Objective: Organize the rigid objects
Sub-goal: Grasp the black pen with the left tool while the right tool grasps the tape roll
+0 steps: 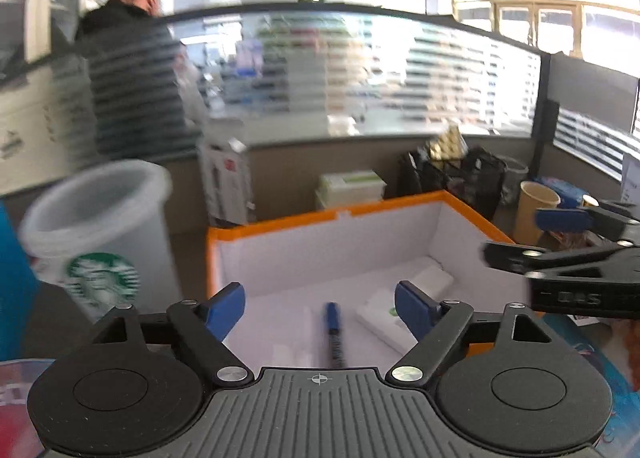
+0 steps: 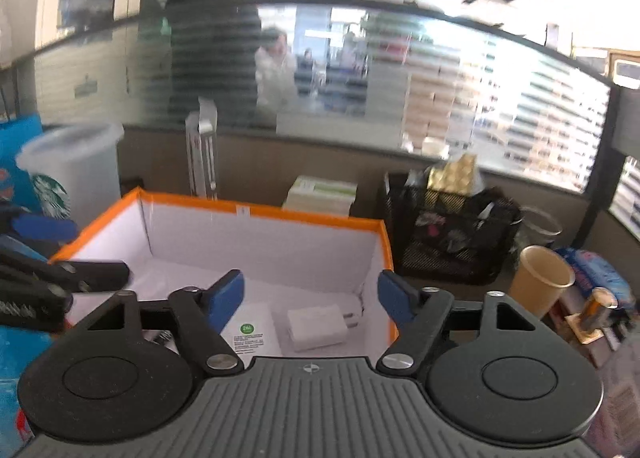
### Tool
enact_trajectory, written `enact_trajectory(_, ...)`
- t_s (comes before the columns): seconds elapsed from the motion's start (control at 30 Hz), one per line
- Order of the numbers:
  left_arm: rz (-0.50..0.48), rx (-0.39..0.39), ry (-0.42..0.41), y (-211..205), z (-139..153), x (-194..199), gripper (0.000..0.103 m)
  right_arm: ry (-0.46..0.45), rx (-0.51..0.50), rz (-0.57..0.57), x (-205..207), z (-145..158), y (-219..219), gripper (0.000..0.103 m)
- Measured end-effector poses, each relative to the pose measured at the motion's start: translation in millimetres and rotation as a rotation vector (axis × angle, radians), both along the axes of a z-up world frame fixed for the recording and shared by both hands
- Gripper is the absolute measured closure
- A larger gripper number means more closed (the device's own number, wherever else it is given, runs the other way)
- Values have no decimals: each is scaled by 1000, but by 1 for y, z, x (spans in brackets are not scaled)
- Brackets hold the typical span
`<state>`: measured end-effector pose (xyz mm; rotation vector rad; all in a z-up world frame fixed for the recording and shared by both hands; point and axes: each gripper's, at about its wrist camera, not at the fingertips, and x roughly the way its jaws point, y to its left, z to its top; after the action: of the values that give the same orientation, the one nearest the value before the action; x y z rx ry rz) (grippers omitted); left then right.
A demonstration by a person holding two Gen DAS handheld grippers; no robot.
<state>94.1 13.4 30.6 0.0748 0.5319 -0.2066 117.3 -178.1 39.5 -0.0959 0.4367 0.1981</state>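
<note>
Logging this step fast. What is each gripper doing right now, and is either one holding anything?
Left gripper: open, holding nothing, above the orange box.
Right gripper: open, holding nothing, above the same box.

A striped glass partition [image 1: 360, 70] tops the grey desk wall; beyond, apparently shelving, brightly lit.

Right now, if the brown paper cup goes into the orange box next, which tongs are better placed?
Right. The right tongs stand open and empty with the paper cup close on their right. From the left tongs, also open, the cup lies beyond the orange box and the other gripper.
</note>
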Motion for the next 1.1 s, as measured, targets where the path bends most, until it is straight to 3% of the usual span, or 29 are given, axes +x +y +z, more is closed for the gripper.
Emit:
enact_trajectory(0.2,58,-30,-7,30,-3,-28,13,-33,1,1,-47,-7,-8,26)
enact_trajectory(0.43,71,-36,77,43,-40,-46,11,22,-49,19,-76,-43,-2,26)
enact_trajectory(0.8,43,-29,202,43,-94,-58,11,116,-45,22,-77,-94,1,27)
enact_trajectory(1.1,20,-26,243,40,-117,-63,12,146,-24,47,-70,-110,4,42)
